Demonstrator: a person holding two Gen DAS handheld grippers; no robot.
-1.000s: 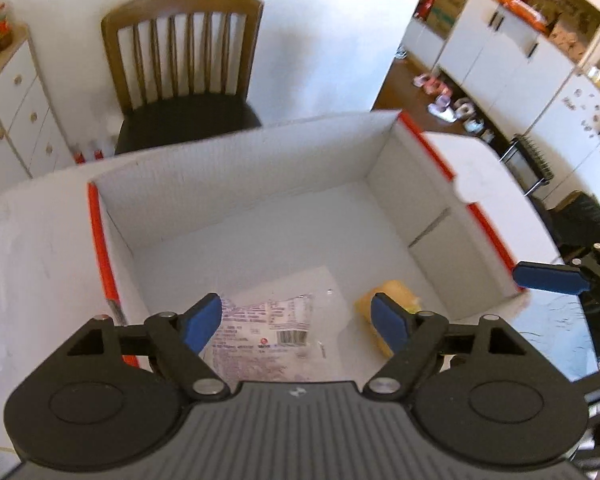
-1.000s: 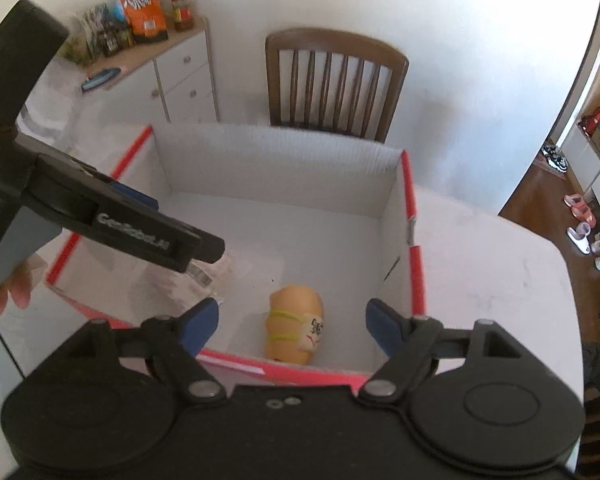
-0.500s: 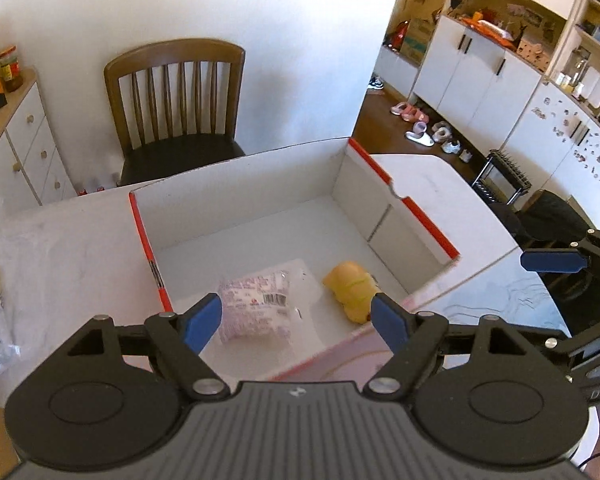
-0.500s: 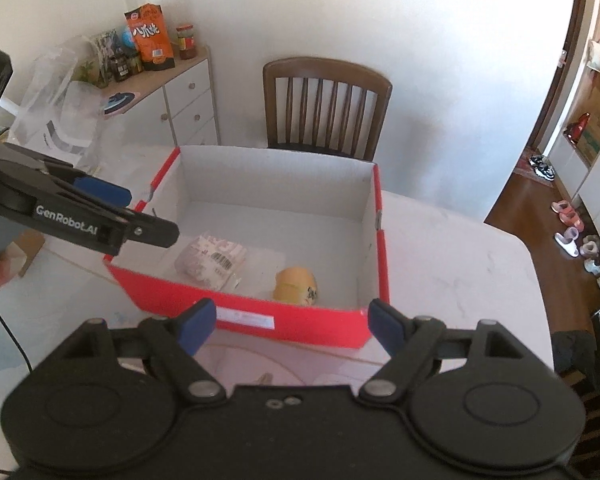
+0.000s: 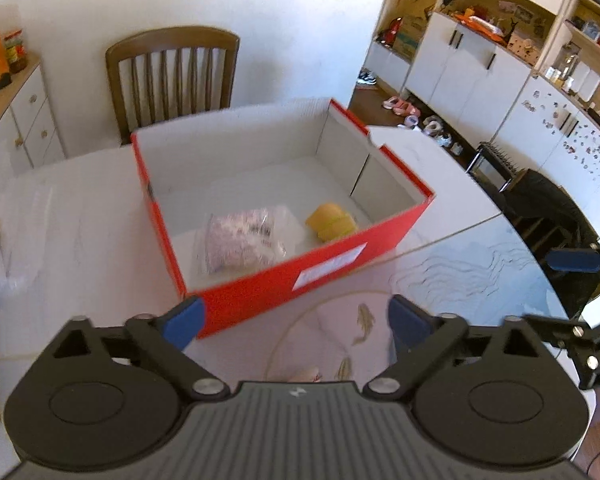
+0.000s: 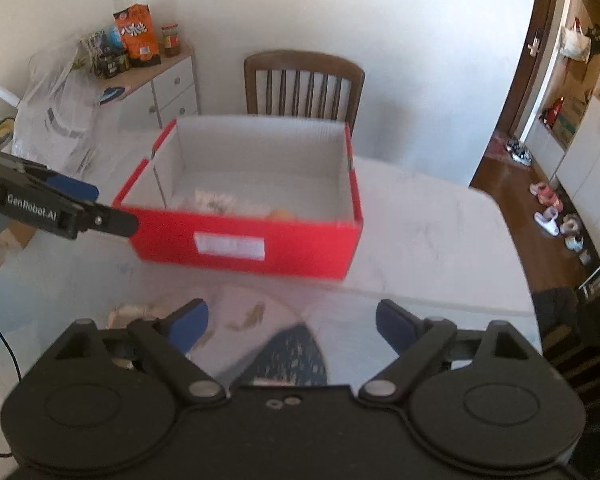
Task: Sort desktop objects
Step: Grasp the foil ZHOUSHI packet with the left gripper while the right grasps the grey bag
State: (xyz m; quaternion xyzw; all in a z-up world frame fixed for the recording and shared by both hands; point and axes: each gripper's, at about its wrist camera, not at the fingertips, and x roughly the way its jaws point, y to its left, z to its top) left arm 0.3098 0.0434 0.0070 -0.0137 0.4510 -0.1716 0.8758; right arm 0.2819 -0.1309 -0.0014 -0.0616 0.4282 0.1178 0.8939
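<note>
A red cardboard box (image 5: 300,276) with a white inside stands on the table; it also shows in the right wrist view (image 6: 240,246). In it lie a clear packet with pink print (image 5: 242,240) and a yellow bundle (image 5: 332,224). My left gripper (image 5: 294,322) is open and empty, in front of the box's near wall. My right gripper (image 6: 292,320) is open and empty, further back over a patterned mat (image 6: 284,348). The left gripper's fingers (image 6: 72,190) show at the left of the right wrist view.
A wooden chair (image 5: 172,76) stands behind the table. A white drawer cabinet (image 6: 168,92) with snack packets is at the far left. A clear plastic bag (image 6: 56,116) lies at the table's left. A pale small object (image 6: 134,314) lies by my right gripper's left finger.
Both grippers have drawn back and up out of the box toward the table's near side. The packet and the yellow bundle stay in the box.
</note>
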